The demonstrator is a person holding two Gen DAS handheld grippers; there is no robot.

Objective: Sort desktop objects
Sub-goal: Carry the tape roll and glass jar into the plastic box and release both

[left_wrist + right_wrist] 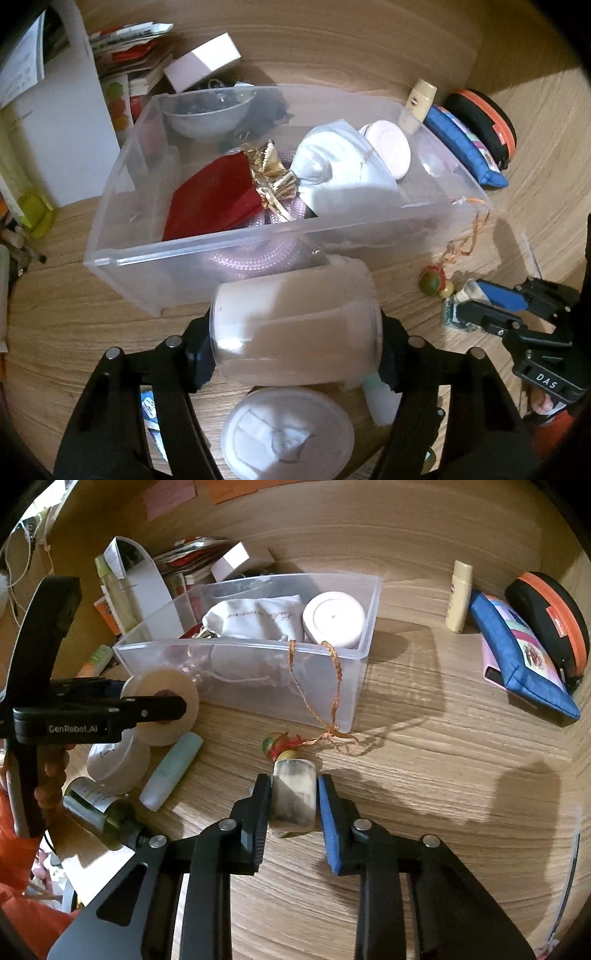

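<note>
- Left wrist view: the left gripper point(295, 343) is clamping a clear round plastic jar of white cream point(295, 332) sideways between its fingers, jaws spread wide to the jar's width, and is holding it just in front of the near wall of the translucent rectangular plastic bin point(207, 266).
- The bin is already holding a red pouch with a gold foil bow point(218, 195), a white cloth drawstring bag point(343, 170), a round pale-pink lidded tin point(391, 147) and a coiled pink cord point(258, 254), so by my reading part of the sorting is done.
- Beneath the gripper, a white round lidded tub point(288, 432) is sitting on the wooden desk point(74, 321), waiting to be sorted.
- Right wrist view: the right gripper point(293, 801) is closing narrowly on a small cloudy glass bottle point(294, 794) with an orange braided cord point(325, 686) tied at its neck; the bottle seems to be resting on or just above the desk, near the bin's front corner, with the cord draping over the rim.
- Loose on the desk are a mint-green tube point(171, 771), a dark green glass bottle point(99, 812), a cream squeeze bottle point(458, 596), a blue zip pouch point(524, 657) and a black-and-orange round case point(550, 616).
- Judging from this, both held items are about to go in, and roughly half the job remains.
</note>
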